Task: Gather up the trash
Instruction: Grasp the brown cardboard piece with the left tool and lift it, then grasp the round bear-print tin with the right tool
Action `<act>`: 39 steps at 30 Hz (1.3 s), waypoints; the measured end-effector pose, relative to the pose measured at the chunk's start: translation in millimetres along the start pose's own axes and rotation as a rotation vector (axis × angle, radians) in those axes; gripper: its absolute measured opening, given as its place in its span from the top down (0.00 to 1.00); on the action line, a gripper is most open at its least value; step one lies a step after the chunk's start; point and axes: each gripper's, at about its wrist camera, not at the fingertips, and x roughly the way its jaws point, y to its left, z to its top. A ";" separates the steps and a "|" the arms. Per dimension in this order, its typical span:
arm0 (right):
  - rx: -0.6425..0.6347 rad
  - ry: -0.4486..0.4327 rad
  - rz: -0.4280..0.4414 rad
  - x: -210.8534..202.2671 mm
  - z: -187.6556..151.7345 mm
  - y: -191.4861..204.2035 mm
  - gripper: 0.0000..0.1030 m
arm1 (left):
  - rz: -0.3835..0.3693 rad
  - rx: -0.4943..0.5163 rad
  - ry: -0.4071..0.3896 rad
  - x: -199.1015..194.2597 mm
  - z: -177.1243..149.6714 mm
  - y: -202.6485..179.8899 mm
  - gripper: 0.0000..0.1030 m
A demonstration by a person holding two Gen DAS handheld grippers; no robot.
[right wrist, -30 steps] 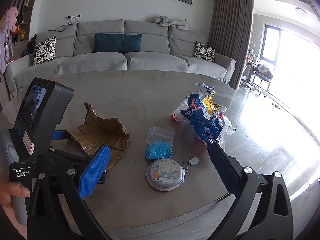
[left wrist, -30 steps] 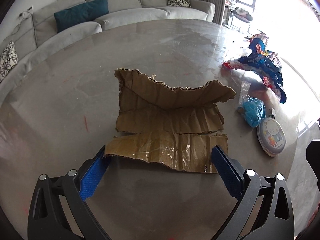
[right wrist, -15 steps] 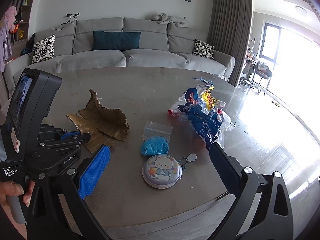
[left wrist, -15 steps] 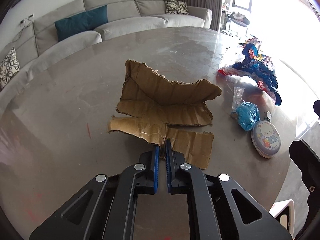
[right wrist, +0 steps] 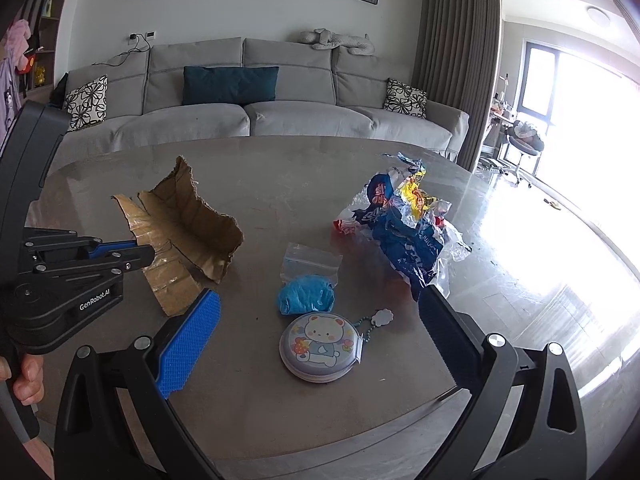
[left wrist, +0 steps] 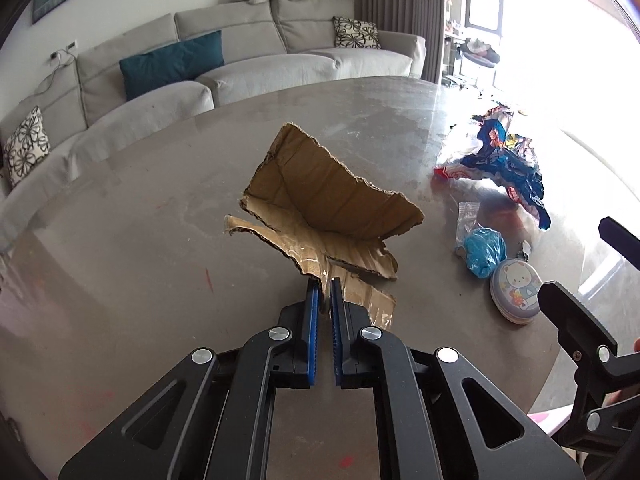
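Note:
My left gripper [left wrist: 324,286] is shut on the near edge of a torn brown cardboard piece [left wrist: 332,200] and holds it lifted and tilted above the round grey table [left wrist: 140,248]. The cardboard [right wrist: 180,224] and the left gripper [right wrist: 136,254] also show in the right wrist view. My right gripper [right wrist: 320,308] is open and empty above the table's near edge. Beyond it lie a crumpled blue glove [right wrist: 306,299], a clear zip bag [right wrist: 310,262] and crumpled snack wrappers [right wrist: 404,228].
A round tin with a bear picture and keychain [right wrist: 322,346] lies near the table's front edge, also in the left wrist view [left wrist: 516,294]. A grey sofa [right wrist: 248,116] stands behind the table. A bright window [right wrist: 572,92] is at the right.
My left gripper closed on the cardboard's near edge and lifted it off the table, tilting it. The right gripper stayed open and moved slightly closer to the tin.

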 end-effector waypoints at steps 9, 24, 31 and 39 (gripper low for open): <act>0.041 0.044 0.010 16.8 -13.6 -5.3 0.04 | 0.014 0.041 -0.120 -50.2 10.1 -1.1 0.95; 0.051 0.044 0.028 17.4 -18.9 -4.1 0.04 | 0.065 0.075 -0.097 -47.3 -3.6 25.2 0.90; 0.056 0.030 0.029 14.5 -13.6 -2.9 0.04 | 0.137 0.088 -0.070 -27.1 -13.4 33.3 0.15; 0.042 0.019 0.028 9.6 -8.6 0.1 0.04 | 0.125 0.046 0.018 -6.1 -12.7 42.7 0.88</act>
